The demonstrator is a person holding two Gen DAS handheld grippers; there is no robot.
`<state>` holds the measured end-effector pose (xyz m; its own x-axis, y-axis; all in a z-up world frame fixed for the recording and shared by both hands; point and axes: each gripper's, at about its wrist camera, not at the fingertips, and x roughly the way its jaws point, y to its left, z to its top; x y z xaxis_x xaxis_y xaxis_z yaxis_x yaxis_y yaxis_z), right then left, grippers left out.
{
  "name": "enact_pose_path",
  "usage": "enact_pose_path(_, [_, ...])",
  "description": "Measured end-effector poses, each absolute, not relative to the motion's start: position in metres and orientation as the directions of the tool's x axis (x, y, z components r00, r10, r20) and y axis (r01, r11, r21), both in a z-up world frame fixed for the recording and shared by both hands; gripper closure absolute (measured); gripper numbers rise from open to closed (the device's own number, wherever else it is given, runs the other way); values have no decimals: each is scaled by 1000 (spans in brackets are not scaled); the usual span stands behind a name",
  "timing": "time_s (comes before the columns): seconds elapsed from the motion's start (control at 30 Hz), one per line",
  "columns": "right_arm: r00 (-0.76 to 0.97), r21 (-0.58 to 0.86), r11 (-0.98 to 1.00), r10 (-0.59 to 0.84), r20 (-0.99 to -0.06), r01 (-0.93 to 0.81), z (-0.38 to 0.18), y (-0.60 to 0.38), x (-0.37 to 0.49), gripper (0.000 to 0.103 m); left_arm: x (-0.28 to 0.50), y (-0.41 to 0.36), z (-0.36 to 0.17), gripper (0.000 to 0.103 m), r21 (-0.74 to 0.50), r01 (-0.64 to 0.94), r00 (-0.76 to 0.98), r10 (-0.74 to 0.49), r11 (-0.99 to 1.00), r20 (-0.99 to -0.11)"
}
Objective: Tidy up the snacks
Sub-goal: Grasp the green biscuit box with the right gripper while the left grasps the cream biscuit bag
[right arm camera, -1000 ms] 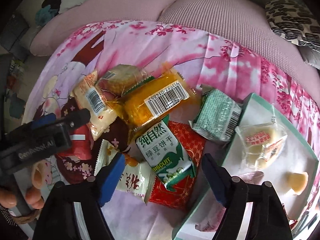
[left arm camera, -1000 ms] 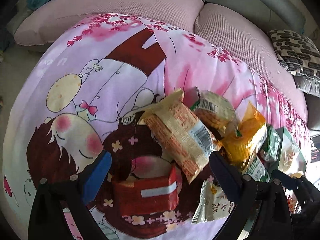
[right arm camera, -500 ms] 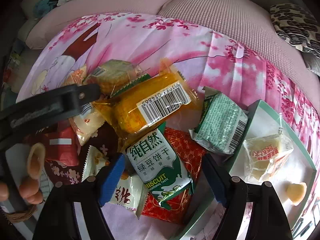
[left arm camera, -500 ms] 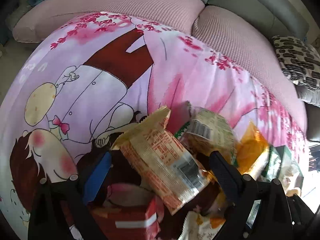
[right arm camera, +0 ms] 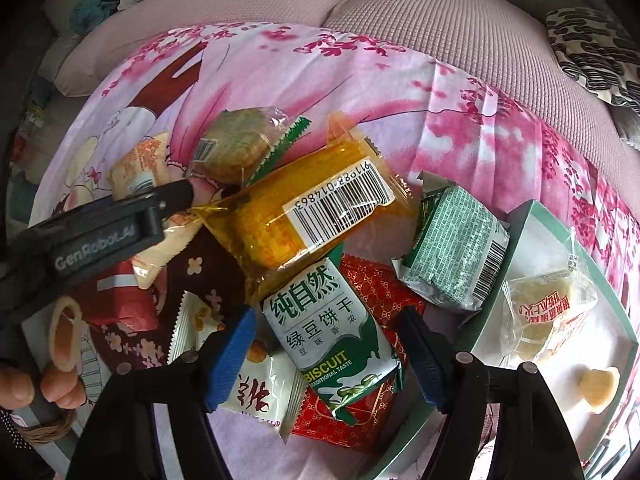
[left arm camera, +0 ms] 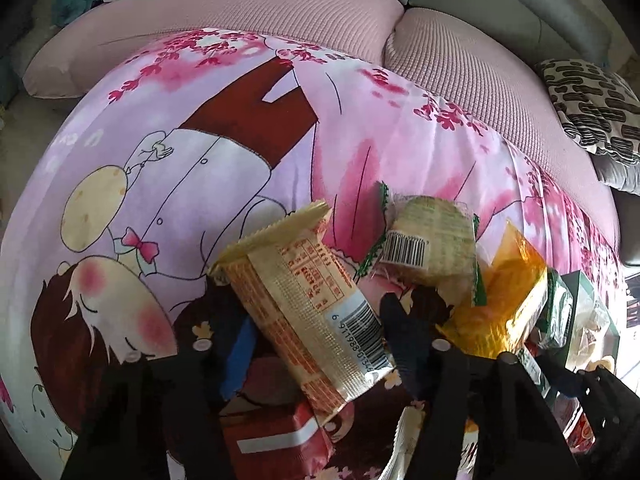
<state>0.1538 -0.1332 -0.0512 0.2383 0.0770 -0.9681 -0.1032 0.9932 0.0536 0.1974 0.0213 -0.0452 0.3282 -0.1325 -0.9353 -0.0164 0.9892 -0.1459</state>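
The left gripper has just been closing and now pinches the cream and orange cracker packet between its pads, the packet slanting from eleven to five o'clock. The right gripper has also been narrowing; its jaws stand partly apart on either side of the green and white biscuit packet, and whether the pads press on it I cannot tell.

At three o'clock of the right gripper lies a green-rimmed tray with a white floor. It holds two things: a clear bag of pale cake and a small yellowish piece at about four o'clock.

The remaining snacks lie heaped on the pink cartoon cloth, outside the tray. Under the biscuit packet lies a red patterned packet; at twelve o'clock an orange packet overlaps it; a green foil packet at two o'clock rests just beside the tray rim. A round cake in a clear wrapper sits at eleven o'clock, a white packet with red characters at seven, a red box at nine. That makes eight outside, one of each.

The left gripper's arm crosses the right view at ten o'clock, with a hand below it. Pink sofa cushions lie beyond the cloth.
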Motion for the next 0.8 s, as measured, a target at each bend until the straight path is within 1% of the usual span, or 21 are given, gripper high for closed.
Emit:
enact_pose_path(0.03, [239, 55, 993, 78, -968, -101, -51, -134, 154, 31, 198, 21, -45, 50, -141, -14, 328, -128, 990, -936])
enact_pose_path(0.07, [241, 56, 993, 79, -967, -102, -51, -134, 154, 37, 197, 21, -43, 51, -131, -11, 328, -120, 991, -937])
enact_pose_path(0.13, [252, 55, 994, 77, -965, -94, -50, -135, 154, 39, 193, 22, -41, 53, -132, -9, 325, -122, 991, -938])
enact_pose_path(0.23, [264, 78, 995, 92, -960, -63, -48, -140, 154, 44, 185, 22, -41, 54, -168, -16, 312, -155, 986, -937])
enact_pose_path(0.3, [274, 89, 995, 96, -957, -37, -46, -144, 152, 48, 177, 19, -43, 54, -168, -11, 305, -157, 986, -939])
enact_pose_path(0.37, [283, 105, 994, 104, -953, -13, -44, -149, 148, 50, 168, 15, -42, 55, -146, 6, 302, -141, 989, -943])
enact_pose_path(0.6, [336, 149, 987, 118, -934, 66, -41, -163, 120, 50, 144, 6, -31, 55, -104, 55, 315, -117, 993, -942])
enact_pose_path(0.7, [367, 120, 989, 82, -927, 82, -43, -162, 109, 50, 137, 10, -26, 55, -101, 59, 317, -115, 993, -941])
enact_pose_path(0.8, [375, 60, 996, 34, -926, 58, -42, -153, 111, 51, 142, 10, -30, 55, -92, 58, 310, -105, 994, -945])
